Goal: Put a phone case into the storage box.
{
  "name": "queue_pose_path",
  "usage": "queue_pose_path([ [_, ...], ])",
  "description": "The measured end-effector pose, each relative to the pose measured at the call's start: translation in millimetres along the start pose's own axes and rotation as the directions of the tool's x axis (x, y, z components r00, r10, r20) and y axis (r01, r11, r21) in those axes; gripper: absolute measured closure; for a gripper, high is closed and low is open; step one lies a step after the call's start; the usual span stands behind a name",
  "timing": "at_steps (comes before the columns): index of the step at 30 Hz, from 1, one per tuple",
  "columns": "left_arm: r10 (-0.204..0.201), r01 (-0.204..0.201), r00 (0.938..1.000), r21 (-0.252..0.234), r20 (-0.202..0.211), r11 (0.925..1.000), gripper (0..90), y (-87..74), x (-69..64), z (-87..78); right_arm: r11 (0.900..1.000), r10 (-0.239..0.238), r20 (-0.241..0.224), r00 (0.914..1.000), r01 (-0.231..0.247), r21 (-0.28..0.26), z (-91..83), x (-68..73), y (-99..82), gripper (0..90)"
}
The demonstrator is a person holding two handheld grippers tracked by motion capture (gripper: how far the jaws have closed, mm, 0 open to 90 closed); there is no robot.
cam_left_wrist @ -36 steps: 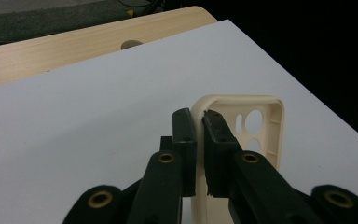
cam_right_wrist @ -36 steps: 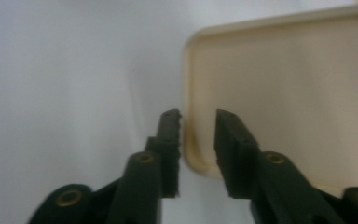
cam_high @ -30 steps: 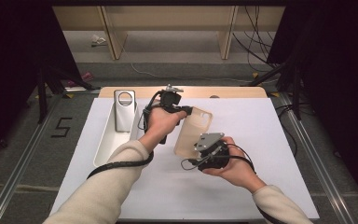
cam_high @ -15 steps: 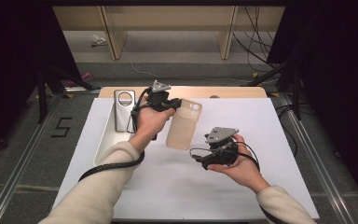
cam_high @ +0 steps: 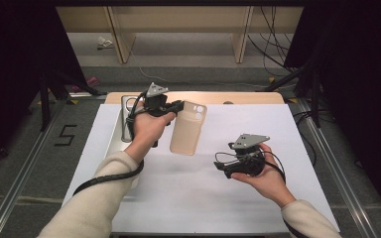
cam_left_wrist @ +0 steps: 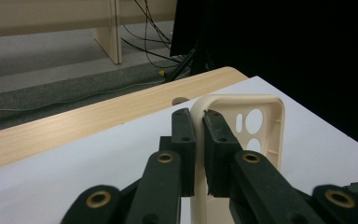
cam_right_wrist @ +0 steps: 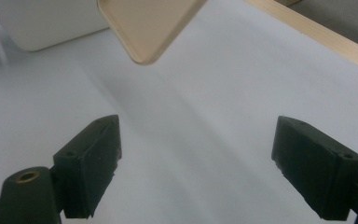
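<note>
High view: The left gripper (cam_high: 176,106) holds a beige phone case (cam_high: 188,129) by one long side wall near its camera-cutout end, above the white table surface (cam_high: 198,193). The case hangs tilted, cutout end toward the far wooden table edge (cam_high: 248,97). The right gripper (cam_high: 222,165) rests in the person's right hand (cam_high: 263,176), well apart from the case, with open white surface between the two and more toward the near and right borders. A pale tray (cam_high: 116,139) lies along the left side of the table; a phone-like item (cam_high: 125,119) lies at its far end, largely hidden behind the left hand (cam_high: 146,130).

Left gripper view: Both jaws are pressed together on the case wall (cam_left_wrist: 198,154). The case interior faces right, with its lens openings visible. The wooden edge (cam_left_wrist: 98,121) runs behind it.

Right gripper view: The jaws stand wide apart with nothing between them. Bare white surface (cam_right_wrist: 191,140) lies ahead. A rounded corner of the case (cam_right_wrist: 144,28) hangs at the top, beside the tray wall (cam_right_wrist: 46,23).
</note>
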State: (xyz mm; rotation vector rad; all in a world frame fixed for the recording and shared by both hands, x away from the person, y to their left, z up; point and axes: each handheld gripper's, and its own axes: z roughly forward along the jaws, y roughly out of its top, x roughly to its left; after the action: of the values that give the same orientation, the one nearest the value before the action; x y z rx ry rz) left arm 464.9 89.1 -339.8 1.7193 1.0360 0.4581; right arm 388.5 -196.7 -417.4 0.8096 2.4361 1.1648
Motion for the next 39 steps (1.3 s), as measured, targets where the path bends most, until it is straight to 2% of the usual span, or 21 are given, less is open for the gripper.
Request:
queue_pose_path([
  [10,-0.006,0.005,0.9998,-0.031,-0.019,0.9995,83.8,-0.2,11.3,-11.5,0.9985,0.047,0.033,0.9983,-0.046,-0.028,-8.7,-9.4,-5.7,16.3],
  [13,-0.017,0.016,0.9998,-0.037,-0.007,0.9992,83.8,-0.1,14.8,-14.9,0.9974,0.061,0.035,0.9975,-0.06,-0.04,-11.9,-12.3,-6.8,16.3],
  [15,-0.031,0.031,0.9995,-0.043,-0.002,0.9986,83.8,-0.1,17.1,-17.1,0.9972,0.062,0.035,0.9974,-0.061,-0.044,-12.4,-12.5,-7.2,16.3],
  [39,-0.039,0.038,0.9991,-0.08,-0.016,0.996,83.8,6.2,36.4,-41.3,0.9939,0.089,0.057,0.9944,-0.085,-0.071,-29.3,-20.4,-19.6,16.2],
])
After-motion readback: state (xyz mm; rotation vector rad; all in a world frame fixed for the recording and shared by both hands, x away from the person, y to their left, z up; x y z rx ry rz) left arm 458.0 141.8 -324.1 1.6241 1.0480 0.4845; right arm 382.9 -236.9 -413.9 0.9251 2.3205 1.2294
